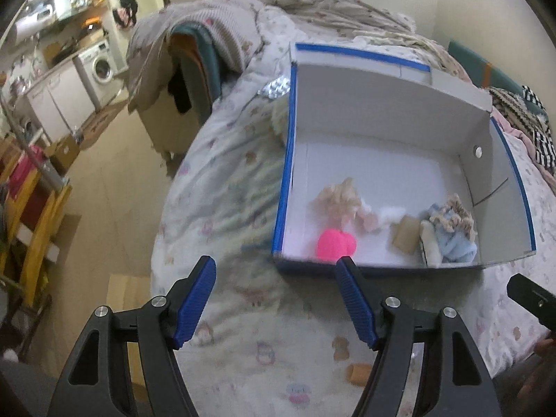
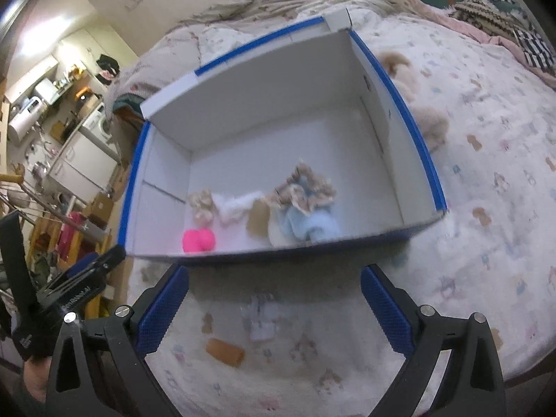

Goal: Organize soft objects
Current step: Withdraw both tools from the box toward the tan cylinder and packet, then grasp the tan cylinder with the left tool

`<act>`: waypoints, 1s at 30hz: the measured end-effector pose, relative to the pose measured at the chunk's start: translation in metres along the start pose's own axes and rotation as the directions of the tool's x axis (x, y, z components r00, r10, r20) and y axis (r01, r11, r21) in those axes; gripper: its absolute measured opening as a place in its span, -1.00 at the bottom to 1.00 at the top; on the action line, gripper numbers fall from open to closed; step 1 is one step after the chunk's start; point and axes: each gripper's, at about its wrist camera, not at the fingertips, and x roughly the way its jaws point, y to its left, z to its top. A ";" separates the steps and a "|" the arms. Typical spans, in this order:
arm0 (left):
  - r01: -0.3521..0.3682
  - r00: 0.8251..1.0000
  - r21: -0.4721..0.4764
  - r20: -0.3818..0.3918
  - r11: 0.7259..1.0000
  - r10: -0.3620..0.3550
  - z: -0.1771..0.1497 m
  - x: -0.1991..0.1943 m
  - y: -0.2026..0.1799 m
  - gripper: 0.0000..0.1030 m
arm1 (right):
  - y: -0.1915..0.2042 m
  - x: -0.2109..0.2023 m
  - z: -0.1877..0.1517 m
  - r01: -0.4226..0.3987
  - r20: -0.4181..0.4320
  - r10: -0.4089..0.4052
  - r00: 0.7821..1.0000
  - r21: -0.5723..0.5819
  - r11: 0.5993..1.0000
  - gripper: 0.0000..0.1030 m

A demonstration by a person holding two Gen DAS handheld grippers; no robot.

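Both pairs of blue pads spread wide, nothing between them: left gripper [image 1: 274,264] and right gripper [image 2: 274,274] low over the printed blanket [image 2: 486,243], just short of the box [image 2: 399,114]. Nearer than the box, a small tan roll [image 2: 225,351] on the blanket. Inside the box, along the near wall: pink pompom [image 2: 198,240] at left, cream curly piece [image 2: 202,205] right behind it, white fluff [image 2: 233,205], blue fuzzy bundle [image 2: 307,224] (edges blurred). Just outside the box's right wall, tan plush [image 2: 432,121].
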 end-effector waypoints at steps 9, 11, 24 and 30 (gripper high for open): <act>0.029 0.993 0.021 -0.119 0.999 -0.027 -0.025 0.018 -0.015 0.34 | -0.012 0.014 -0.016 0.073 -0.096 -0.070 0.993 0.027 0.997 1.00; 0.030 0.989 0.034 -0.143 0.999 -0.025 -0.029 0.023 -0.019 0.34 | -0.016 0.017 -0.018 0.088 -0.112 -0.083 0.990 0.045 0.995 1.00; 0.257 0.877 0.091 -0.441 0.962 -0.192 -0.074 0.071 -0.070 0.34 | -0.028 0.036 -0.022 0.117 -0.193 -0.100 0.976 0.074 0.990 1.00; 0.250 0.864 0.152 -0.480 0.956 -0.149 -0.084 0.085 -0.083 0.17 | -0.027 0.039 -0.021 0.123 -0.205 -0.107 0.973 0.069 0.990 1.00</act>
